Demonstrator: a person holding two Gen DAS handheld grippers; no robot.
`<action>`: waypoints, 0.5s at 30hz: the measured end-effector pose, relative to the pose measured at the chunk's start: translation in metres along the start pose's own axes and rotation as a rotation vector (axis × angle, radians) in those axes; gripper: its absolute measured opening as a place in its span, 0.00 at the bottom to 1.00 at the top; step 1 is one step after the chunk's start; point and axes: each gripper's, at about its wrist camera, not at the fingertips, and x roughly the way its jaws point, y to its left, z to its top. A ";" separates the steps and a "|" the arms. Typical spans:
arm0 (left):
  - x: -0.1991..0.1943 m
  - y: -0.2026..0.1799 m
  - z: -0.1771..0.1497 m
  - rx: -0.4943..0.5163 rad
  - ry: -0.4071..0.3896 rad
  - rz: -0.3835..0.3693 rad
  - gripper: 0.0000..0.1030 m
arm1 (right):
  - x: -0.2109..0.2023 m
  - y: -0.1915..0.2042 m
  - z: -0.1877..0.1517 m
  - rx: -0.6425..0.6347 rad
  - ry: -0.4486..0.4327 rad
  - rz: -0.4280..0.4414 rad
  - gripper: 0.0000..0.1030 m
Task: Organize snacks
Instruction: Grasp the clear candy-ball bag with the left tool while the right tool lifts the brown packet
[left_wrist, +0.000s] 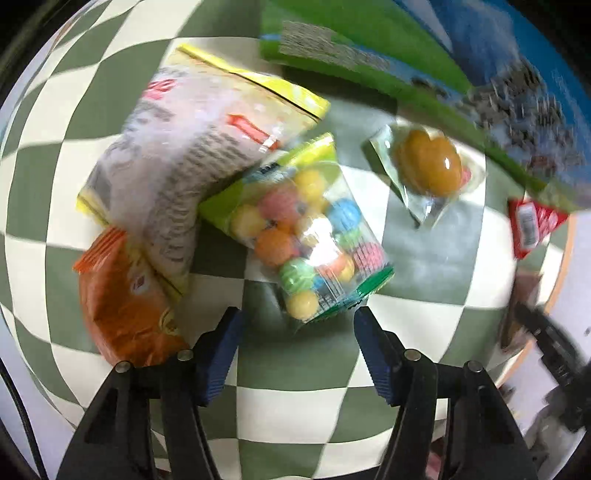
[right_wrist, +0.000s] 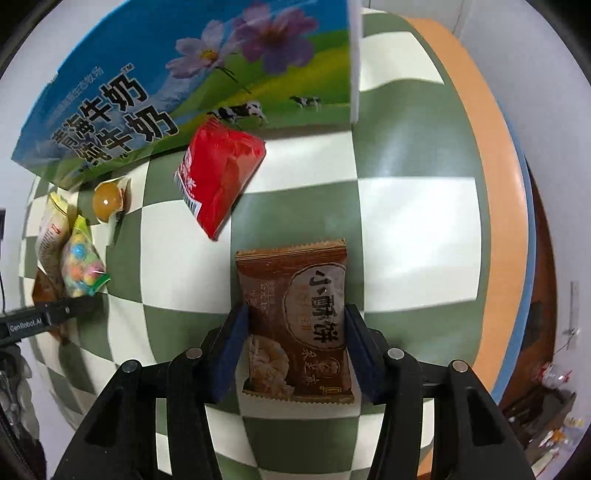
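Two tongs hang over a checkered surface (right_wrist: 417, 221) strewn with snacks. In the left wrist view, lower left holds an orange packet (left_wrist: 125, 302) under a pale yellow-edged bag (left_wrist: 177, 158); at centre lies a candy bag (left_wrist: 310, 236) of coloured balls, its green bottom edge just ahead of the left tongs (left_wrist: 297, 325), whose jaws stand partly open with nothing between them. Further right sits a clear-wrapped egg (left_wrist: 428, 166), and along the upper right runs a milk box (left_wrist: 369, 48). In the right wrist view the same box (right_wrist: 184, 74) fills the upper left, a red packet (right_wrist: 221, 177) leans just below it at centre, and lower centre the right tongs (right_wrist: 295, 325) straddle a brown pastry packet (right_wrist: 295, 321), the pads at its two long edges; whether they already press it is hard to tell. A good grip likely means closing squarely on the packet's middle, gently enough not to crush the pastry. The left tongs should advance over the candy bag's body before closing, since the slick film may slip.
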 end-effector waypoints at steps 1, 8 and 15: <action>-0.003 0.004 0.003 -0.049 -0.011 -0.031 0.62 | 0.000 -0.002 0.000 0.018 -0.003 0.007 0.59; 0.006 0.025 0.029 -0.316 -0.036 -0.154 0.62 | 0.005 -0.009 0.021 0.080 -0.031 0.004 0.63; 0.000 -0.023 0.013 0.034 -0.107 0.055 0.50 | 0.006 0.010 0.002 0.015 -0.017 -0.021 0.57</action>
